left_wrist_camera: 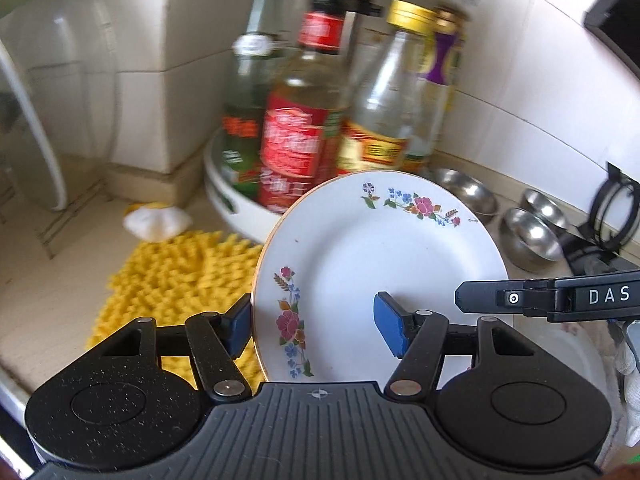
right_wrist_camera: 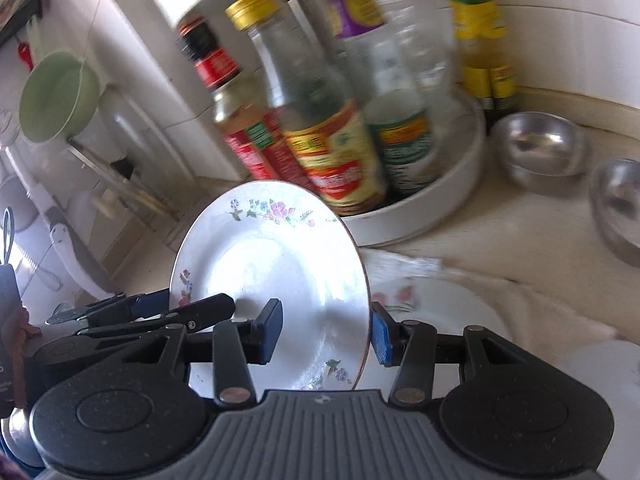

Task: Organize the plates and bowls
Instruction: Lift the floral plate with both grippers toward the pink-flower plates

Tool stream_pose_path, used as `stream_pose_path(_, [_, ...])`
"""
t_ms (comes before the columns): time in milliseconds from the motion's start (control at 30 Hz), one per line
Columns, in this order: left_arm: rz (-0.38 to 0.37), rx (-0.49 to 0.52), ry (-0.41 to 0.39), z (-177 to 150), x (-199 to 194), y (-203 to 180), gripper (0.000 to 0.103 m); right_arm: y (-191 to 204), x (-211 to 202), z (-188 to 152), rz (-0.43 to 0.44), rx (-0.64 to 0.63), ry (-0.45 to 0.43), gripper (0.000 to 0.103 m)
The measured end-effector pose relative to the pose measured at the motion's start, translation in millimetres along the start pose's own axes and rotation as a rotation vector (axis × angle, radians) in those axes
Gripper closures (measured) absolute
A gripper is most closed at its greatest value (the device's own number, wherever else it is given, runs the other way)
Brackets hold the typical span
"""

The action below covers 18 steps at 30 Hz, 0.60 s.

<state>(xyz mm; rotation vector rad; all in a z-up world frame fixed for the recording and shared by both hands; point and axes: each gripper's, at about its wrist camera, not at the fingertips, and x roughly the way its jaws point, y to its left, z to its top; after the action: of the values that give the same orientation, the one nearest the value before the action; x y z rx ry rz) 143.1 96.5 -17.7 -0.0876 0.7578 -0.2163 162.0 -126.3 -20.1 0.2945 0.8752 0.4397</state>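
While both hand-held grippers (left_wrist_camera: 316,330) (right_wrist_camera: 326,330) pinch the floral plate (left_wrist_camera: 372,264), yellow mat (left_wrist_camera: 180,280) left-view only, green bowl (right_wrist_camera: 56,96) right-view only.

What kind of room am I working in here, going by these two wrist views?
Most likely a home kitchen counter: condiment bottles stand on a white turntable tray against tiled walls, steel bowls sit on the worktop, and a floral plate is in hand.
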Motion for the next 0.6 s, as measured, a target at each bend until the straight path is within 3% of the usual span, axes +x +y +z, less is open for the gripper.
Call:
stream_pose_path(300, [-0.086, 0.101, 0.006, 9.9, 15.3, -46.7, 0.033, -37.9, -41.2, -7.8, -0.067, 0.086, -0.062, 0.036])
stream_pose_path(600, [-0.107, 0.159, 0.053, 3.2, 25.0, -75.2, 0.031, -61.0, -53.7, -26.2, -0.083, 0.147, -0.041, 0.036])
